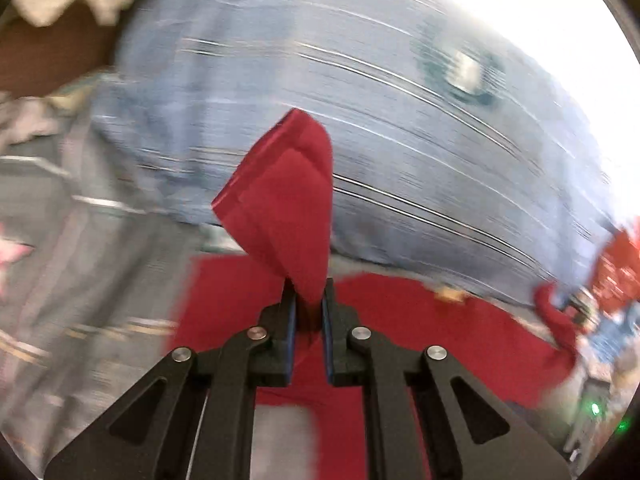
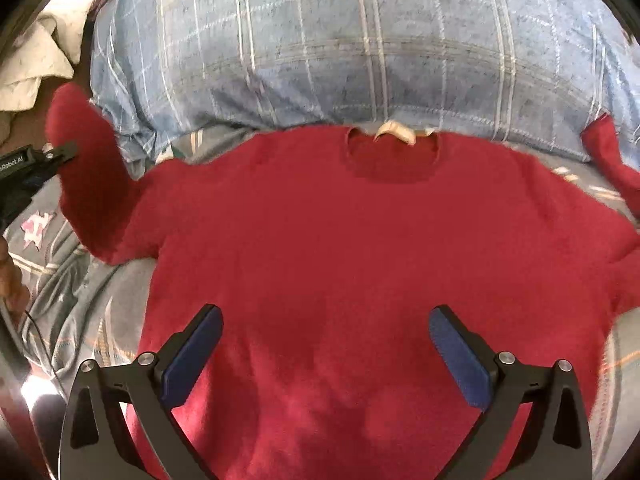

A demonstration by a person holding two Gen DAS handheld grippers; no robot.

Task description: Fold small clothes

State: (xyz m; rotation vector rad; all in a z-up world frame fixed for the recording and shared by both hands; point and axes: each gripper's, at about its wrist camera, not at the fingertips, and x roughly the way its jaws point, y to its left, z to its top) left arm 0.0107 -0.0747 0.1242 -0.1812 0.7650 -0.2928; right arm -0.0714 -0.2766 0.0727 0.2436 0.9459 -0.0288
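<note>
A red sweater (image 2: 340,240) is lying front-up on the bed (image 2: 80,320), its collar (image 2: 390,152) pointing at a blue plaid pillow (image 2: 360,48) and touching its lower edge. The left tongs (image 1: 309,300) are clenching the cuff of the left sleeve (image 1: 284,196) and holding it lifted off the bed; from the right wrist view that sleeve (image 2: 86,168) is standing up beside the body of the garment. The left view is heavily blurred, so finer detail there is lost. The right tongs (image 2: 326,344) are hanging released, jaws wide apart, over the lower chest of the sweater and gripping nothing.

The knit is looking soft, fuzzy and light: it is drooping from the pinch and will likely sag and stretch rather than hold a crease. It should not be slippery, and the nap will probably cling to the bedding and drag. Double-layered edges are looking like the safest holds: the cuff, the shoulder seam, the hem. The right sleeve (image 2: 612,160) is running up against the pillow and is still waiting to be folded in; its cuff seems the natural grip for the free tongs.
</note>
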